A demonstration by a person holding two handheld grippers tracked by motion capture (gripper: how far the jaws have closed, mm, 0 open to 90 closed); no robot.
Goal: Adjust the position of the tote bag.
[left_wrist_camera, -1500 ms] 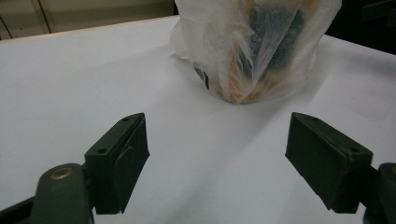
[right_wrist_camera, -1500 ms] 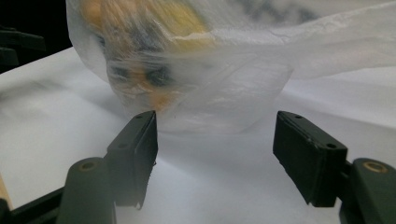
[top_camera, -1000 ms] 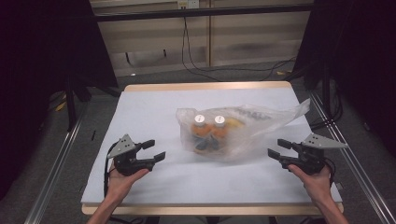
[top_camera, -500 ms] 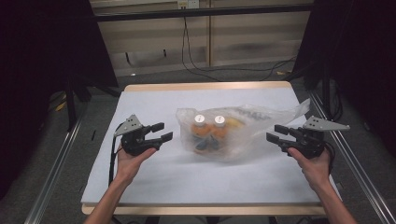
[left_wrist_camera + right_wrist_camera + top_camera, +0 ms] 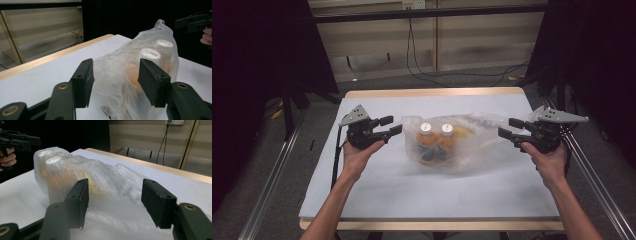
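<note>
Flanking the bag (image 5: 462, 142) lying mid-table (image 5: 377, 200), you held the left gripper (image 5: 391, 126) and right gripper (image 5: 508, 128) open and empty, the right's jaws just widened; no writing was legible.

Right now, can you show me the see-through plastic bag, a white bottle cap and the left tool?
Clear crinkly plastic bag (image 5: 472, 150), high view, on its bare right side.
Round white bottle cap (image 5: 425, 127), high view, on its top.
Black left tool (image 5: 393, 125), high view, between its fingertips.
</note>
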